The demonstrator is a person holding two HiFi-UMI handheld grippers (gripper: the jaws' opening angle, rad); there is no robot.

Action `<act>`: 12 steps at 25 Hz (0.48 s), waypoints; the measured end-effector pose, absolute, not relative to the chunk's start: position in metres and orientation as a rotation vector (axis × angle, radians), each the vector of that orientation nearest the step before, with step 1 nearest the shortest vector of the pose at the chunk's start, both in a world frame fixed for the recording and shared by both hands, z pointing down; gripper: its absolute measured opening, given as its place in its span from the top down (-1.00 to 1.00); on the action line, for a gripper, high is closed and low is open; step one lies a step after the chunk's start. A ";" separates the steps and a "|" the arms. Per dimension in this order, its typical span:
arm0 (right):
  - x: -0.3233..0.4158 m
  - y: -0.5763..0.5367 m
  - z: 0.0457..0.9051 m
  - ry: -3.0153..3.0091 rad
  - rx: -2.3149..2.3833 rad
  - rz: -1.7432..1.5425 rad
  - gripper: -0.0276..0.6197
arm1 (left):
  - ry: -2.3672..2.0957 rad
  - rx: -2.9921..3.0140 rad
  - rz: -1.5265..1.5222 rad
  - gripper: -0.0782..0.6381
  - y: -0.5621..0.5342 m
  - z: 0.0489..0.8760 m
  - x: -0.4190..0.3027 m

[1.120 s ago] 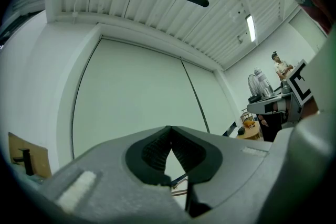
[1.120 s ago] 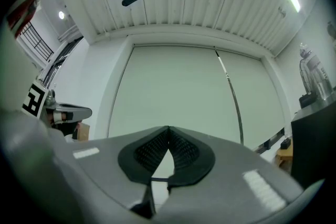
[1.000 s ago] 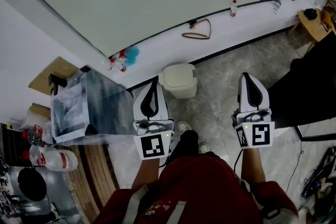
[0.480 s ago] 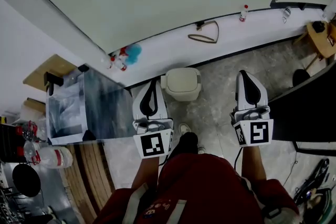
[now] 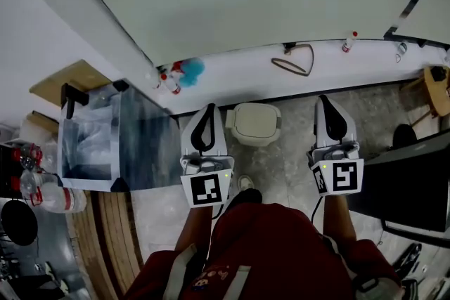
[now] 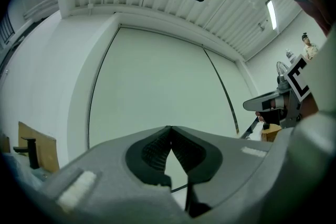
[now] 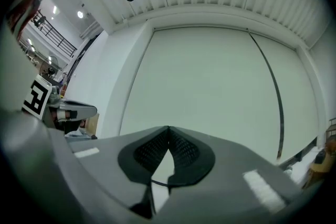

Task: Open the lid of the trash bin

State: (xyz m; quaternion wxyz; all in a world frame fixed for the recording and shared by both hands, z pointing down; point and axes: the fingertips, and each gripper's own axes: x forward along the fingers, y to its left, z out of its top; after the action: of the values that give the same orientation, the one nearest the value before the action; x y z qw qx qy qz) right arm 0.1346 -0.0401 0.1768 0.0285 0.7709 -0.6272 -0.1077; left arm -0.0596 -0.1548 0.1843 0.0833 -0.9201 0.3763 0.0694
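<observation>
The trash bin (image 5: 254, 124) is a small cream bin on the stone floor by the white ledge, and its lid is down. In the head view it sits between my two grippers, a little beyond their tips. My left gripper (image 5: 206, 109) is held to the bin's left, shut with nothing in it. My right gripper (image 5: 328, 102) is to the bin's right, also shut and empty. In the left gripper view the left gripper (image 6: 169, 128) faces a pale wall, and in the right gripper view the right gripper (image 7: 168, 128) does the same. Neither gripper view shows the bin.
A clear plastic box (image 5: 105, 144) stands at the left beside wooden slats (image 5: 116, 235) and bottles (image 5: 49, 197). On the white ledge lie a cable loop (image 5: 295, 63), a red and blue item (image 5: 184, 72) and a small bottle (image 5: 349, 41). A black surface (image 5: 415, 179) is at the right.
The whole scene has slid in the head view: the bin has come lower and to the right, and now sits between the gripper tips. Both grippers moved along with the person and stayed shut.
</observation>
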 end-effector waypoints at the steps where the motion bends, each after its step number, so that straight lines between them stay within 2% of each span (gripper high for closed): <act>1: 0.131 -0.052 0.180 -1.950 2.355 -0.327 0.91 | 1.137 -2.742 0.199 0.77 -0.164 0.188 -0.063; 12: 0.109 -0.143 0.211 -2.057 2.156 -0.283 0.91 | 1.354 -2.709 0.124 0.77 -0.225 0.230 -0.097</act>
State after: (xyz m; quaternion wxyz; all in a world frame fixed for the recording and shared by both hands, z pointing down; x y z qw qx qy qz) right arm 0.1092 -0.1429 0.2112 0.0741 0.7184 -0.6852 -0.0943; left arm -0.0965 -0.2254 0.2301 0.0553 -0.8924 0.4460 0.0410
